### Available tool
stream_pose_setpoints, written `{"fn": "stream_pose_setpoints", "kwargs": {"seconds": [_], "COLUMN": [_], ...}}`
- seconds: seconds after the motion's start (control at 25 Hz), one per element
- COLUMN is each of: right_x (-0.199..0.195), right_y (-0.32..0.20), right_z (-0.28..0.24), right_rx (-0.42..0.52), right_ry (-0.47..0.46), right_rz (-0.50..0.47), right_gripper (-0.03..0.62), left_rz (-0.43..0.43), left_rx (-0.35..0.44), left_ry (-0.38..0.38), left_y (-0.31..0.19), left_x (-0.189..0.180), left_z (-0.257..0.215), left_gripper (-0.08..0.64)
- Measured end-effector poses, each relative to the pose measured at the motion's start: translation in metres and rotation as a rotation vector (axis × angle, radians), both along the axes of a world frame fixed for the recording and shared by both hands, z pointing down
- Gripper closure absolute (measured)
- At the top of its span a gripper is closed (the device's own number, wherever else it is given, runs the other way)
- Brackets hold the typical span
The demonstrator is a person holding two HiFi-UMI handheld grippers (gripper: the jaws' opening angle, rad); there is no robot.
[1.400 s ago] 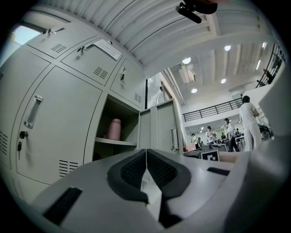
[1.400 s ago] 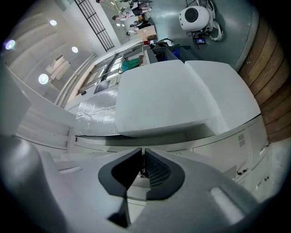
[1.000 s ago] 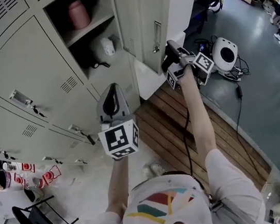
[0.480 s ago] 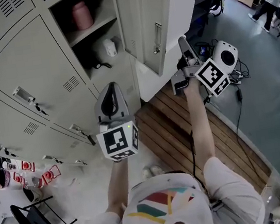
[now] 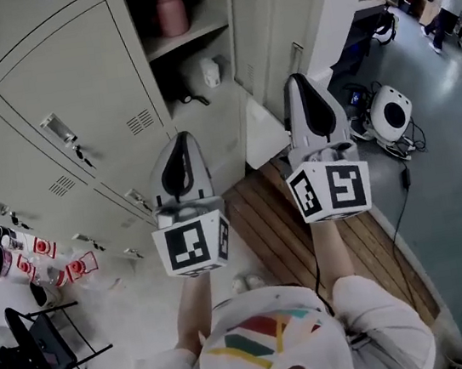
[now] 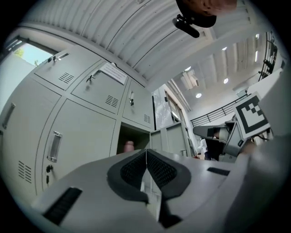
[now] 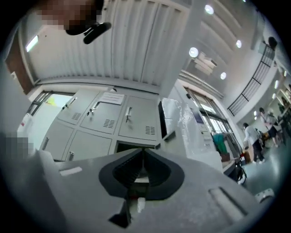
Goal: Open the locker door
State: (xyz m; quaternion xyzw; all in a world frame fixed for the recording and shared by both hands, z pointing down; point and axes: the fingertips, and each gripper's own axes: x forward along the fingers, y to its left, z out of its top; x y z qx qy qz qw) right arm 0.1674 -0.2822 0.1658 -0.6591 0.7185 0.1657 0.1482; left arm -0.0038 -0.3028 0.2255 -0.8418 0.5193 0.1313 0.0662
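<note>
The grey locker door [image 5: 266, 26] stands swung open, its handle [image 5: 297, 56] facing right. Inside the compartment a pink bottle [image 5: 172, 13] stands on the shelf, with a white object [image 5: 211, 72] below it. My right gripper [image 5: 301, 83] is held upright in front of the open door and clear of it. Its jaws have just been closing and are shut with nothing between them [image 7: 142, 154]. My left gripper [image 5: 180, 142] is beside it, level with the lower lockers, also shut and empty [image 6: 146, 153]. The open compartment [image 6: 129, 142] shows beyond its jaws.
Closed locker doors with handles [image 5: 59, 129] fill the left. A wooden slat platform [image 5: 274, 216] lies below the open door. A white round device [image 5: 394, 112] with cables sits on the floor at right. A black chair [image 5: 36, 350] stands at lower left.
My right gripper has left the door handle, rolled upright and drawn back beside the left one, its jaws closing. The left gripper has risen a little.
</note>
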Motion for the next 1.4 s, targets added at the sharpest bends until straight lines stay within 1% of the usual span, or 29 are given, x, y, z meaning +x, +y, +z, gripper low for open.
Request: {"fn": "stream_pose_setpoints", "kwargs": {"seconds": [0.12, 0.24, 0.44, 0.6, 0.8, 0.92, 1.0, 1.08, 1.2, 1.4], "right_x": [-0.040, -0.077, -0.139, -0.172, -0.197, -0.208, -0.212, -0.213, -0.213, -0.211], "right_y": [0.005, 0.012, 0.019, 0.025, 0.027, 0.028, 0.028, 0.027, 0.027, 0.026], "right_z": [0.006, 0.015, 0.021, 0.033, 0.063, 0.078, 0.085, 0.087, 0.086, 0.089], "right_rx": [-0.007, -0.015, -0.003, -0.016, -0.096, -0.133, -0.151, -0.160, -0.153, -0.166], "right_ry": [0.105, 0.186, 0.241, 0.237, 0.199, 0.200, 0.213, 0.219, 0.206, 0.200], "right_rz": [-0.036, -0.070, -0.187, -0.263, -0.350, -0.388, -0.393, -0.394, -0.396, -0.398], "right_gripper": [0.584, 0.586, 0.588, 0.588, 0.587, 0.586, 0.587, 0.588, 0.588, 0.588], "left_rz": [-0.044, -0.094, -0.208, -0.290, -0.348, -0.378, -0.376, -0.366, -0.367, -0.360], "left_rx": [0.004, -0.006, -0.001, 0.005, 0.002, 0.002, -0.011, -0.020, -0.011, -0.007], "left_ry": [0.000, 0.002, -0.019, -0.036, -0.059, -0.075, -0.085, -0.077, -0.065, -0.072], "left_y": [0.007, 0.017, 0.034, 0.048, 0.065, 0.072, 0.073, 0.071, 0.073, 0.074], "left_x": [-0.021, -0.044, -0.084, -0.112, -0.132, -0.138, -0.140, -0.140, -0.139, -0.134], "left_z": [-0.005, -0.004, -0.003, 0.000, 0.008, 0.014, 0.019, 0.021, 0.018, 0.017], "left_gripper": [0.545, 0.545, 0.545, 0.545, 0.545, 0.545, 0.545, 0.545, 0.545, 0.545]}}
